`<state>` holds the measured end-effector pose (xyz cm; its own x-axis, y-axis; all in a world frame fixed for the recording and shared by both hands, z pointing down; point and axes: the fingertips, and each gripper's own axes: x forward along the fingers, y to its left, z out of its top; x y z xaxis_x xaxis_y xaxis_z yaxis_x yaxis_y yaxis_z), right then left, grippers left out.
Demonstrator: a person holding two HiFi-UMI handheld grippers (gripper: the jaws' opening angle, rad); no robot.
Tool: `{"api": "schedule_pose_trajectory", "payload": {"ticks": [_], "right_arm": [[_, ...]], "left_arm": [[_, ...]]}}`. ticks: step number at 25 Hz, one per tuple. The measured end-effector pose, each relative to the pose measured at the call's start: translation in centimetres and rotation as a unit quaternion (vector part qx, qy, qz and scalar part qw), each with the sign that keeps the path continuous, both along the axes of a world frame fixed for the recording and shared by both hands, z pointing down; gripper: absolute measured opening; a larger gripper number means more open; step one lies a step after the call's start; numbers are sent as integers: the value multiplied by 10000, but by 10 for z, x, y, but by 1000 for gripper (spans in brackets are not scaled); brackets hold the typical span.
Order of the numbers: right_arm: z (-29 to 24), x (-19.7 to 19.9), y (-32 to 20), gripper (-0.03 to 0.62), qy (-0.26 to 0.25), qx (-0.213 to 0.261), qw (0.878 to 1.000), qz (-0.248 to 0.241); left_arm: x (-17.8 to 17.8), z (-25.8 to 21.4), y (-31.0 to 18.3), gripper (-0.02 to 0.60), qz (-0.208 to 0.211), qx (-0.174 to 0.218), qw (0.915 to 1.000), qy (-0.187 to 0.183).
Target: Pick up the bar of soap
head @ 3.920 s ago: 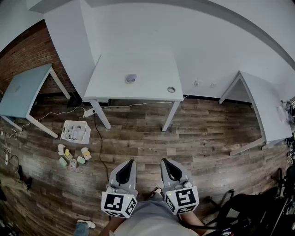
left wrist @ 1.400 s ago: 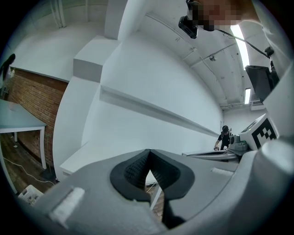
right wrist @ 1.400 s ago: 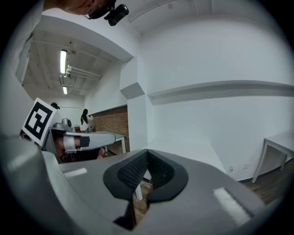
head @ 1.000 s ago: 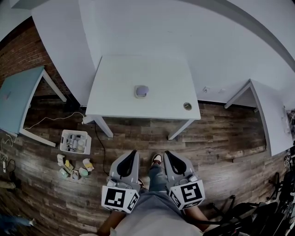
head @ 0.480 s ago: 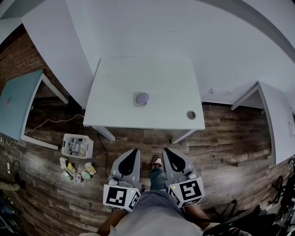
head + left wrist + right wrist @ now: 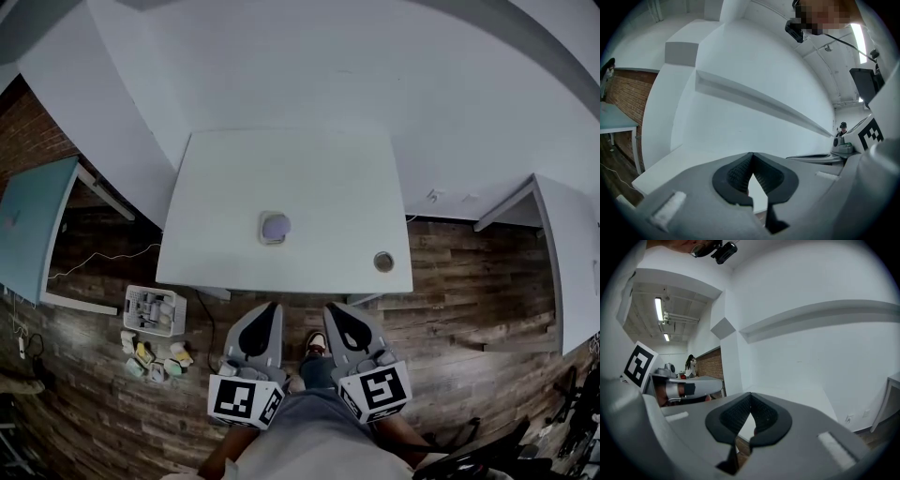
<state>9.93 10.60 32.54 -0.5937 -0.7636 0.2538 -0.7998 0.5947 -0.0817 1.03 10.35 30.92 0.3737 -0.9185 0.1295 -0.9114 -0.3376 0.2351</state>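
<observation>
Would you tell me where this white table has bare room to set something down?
The white table is mostly bare: its whole back half by the wall, the left strip beside the soap, and the stretch between soap and round fitting. Crowded: the floor at left, around the basket.

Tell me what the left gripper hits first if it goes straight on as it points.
Probably the white table: the left gripper points at its near edge. The soap lies further on, on the top; height is unclear.
</observation>
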Motion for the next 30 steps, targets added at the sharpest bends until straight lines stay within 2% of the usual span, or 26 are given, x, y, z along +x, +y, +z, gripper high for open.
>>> {"api": "schedule_pose_trajectory", "payload": {"ticks": [7, 14, 25, 30], "right_arm": [[6, 17, -43, 2, -45, -24, 9999, -140], [8, 26, -65, 2, -87, -29, 9995, -306], [17, 17, -90, 2, -175, -194, 9985, -487], [10, 1, -105, 2, -136, -102, 9986, -494]], "left_arm": [[16, 6, -40, 2, -142, -65, 9999, -50], [28, 11, -58, 2, -269, -134, 9995, -85], [17, 14, -80, 2, -469, -219, 9986, -119], [1, 9, -95, 2, -475, -87, 9988, -63]]}}
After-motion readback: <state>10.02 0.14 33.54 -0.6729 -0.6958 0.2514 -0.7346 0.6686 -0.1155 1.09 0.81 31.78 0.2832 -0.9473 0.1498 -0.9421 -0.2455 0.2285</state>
